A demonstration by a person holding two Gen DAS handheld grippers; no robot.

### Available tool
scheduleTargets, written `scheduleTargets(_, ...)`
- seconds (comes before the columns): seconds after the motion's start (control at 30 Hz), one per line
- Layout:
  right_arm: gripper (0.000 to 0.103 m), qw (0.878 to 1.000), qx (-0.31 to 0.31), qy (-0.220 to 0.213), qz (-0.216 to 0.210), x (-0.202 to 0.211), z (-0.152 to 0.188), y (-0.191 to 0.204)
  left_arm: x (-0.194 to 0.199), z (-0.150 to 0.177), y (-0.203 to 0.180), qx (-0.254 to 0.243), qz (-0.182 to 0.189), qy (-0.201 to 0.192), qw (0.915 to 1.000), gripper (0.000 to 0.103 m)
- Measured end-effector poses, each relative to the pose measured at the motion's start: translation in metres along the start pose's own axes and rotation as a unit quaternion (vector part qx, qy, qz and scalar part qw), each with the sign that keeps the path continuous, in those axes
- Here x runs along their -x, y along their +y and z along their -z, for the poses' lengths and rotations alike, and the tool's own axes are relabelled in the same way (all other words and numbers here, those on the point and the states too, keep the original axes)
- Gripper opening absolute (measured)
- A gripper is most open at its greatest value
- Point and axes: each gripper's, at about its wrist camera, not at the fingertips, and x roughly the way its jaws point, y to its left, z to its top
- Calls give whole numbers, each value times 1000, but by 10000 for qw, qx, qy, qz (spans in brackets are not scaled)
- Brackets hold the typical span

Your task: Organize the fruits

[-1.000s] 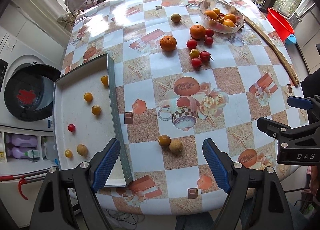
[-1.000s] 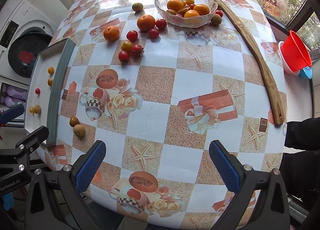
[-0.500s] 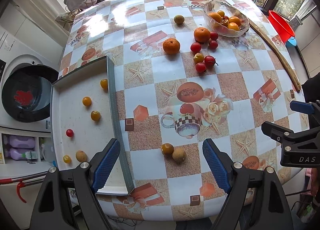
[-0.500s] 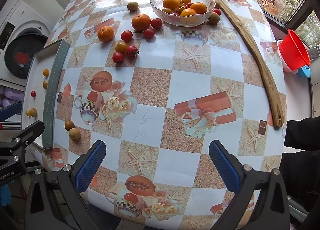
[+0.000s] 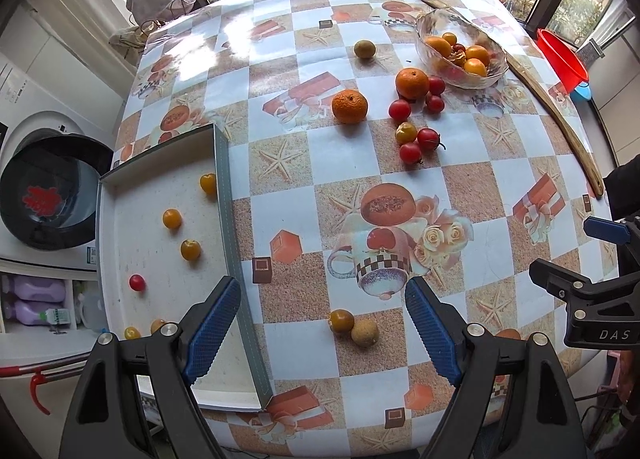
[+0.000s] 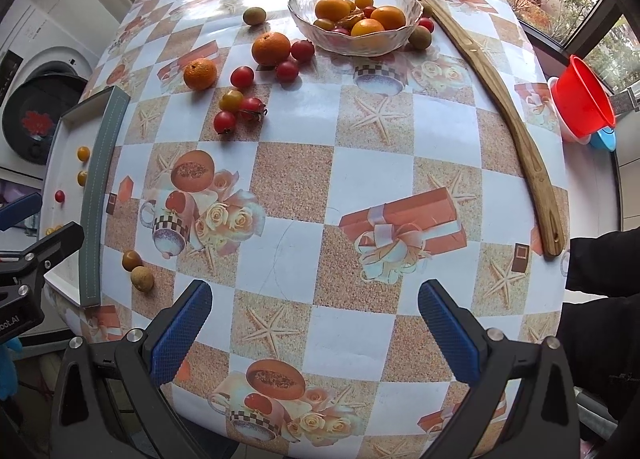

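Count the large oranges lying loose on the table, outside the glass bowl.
2: one ribbed round orange mid-table, another smooth round orange beside the glass bowl, touching a red cherry tomato.

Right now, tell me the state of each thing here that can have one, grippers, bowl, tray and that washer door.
left gripper: open, empty, above the table's near edge.
right gripper: open, empty.
glass bowl: upright, partly filled with oranges and small fruit.
tray: flat on the table, holding a few small tomatoes.
washer door: looks shut.
red basin: tipped on its side, beyond the table's edge.
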Motion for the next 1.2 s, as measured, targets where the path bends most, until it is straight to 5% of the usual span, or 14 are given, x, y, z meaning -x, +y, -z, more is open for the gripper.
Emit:
scheduleTargets(0.7, 103, 9992, -361, -161, -107, -6, -8, -2, -23, -22, 9, 98, 230, -178, 9995, 85)
scheduleTargets(1.2, 102, 9996, 11, -211, -199, -19, -15, 16, -36, 54, -1, 86, 262, 174, 9995, 85)
